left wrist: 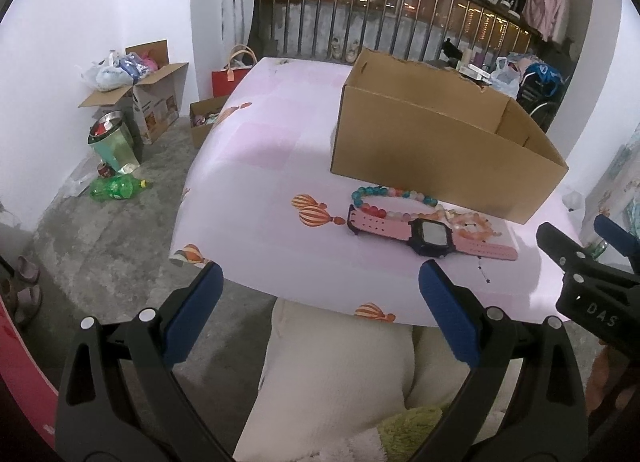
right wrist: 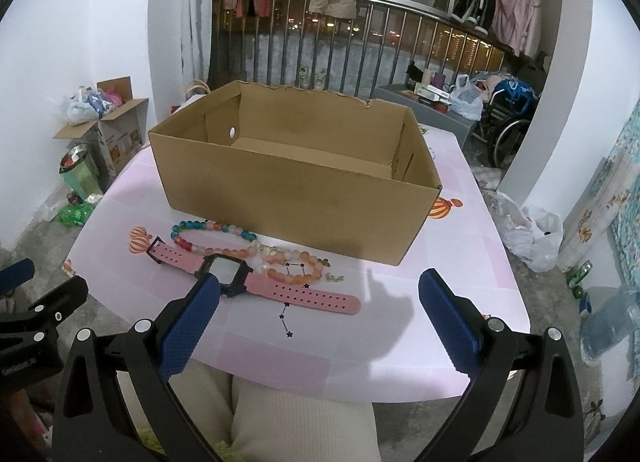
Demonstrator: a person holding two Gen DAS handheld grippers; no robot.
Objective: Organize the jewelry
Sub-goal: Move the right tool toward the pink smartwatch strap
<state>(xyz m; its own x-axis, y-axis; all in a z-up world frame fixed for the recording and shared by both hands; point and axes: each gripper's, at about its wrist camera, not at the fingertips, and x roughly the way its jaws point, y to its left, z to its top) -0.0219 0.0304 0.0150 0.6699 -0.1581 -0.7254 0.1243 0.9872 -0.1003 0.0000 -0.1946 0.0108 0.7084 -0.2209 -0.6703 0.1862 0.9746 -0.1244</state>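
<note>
Both grippers stand wide apart and hold nothing. In the left wrist view the left gripper fills the lower frame over the near table edge, and the right gripper enters at the right edge. In the right wrist view the right gripper spans the lower centre, its left blue pad overlapping the watch face.

On the pink tablecloth, at centre left, lies a pink-strapped watch with a dark case, laid flat. Just behind it, touching, sit a multicoloured bead bracelet and an orange bead bracelet. An open cardboard box stands behind them at frame centre, seemingly empty.
</note>
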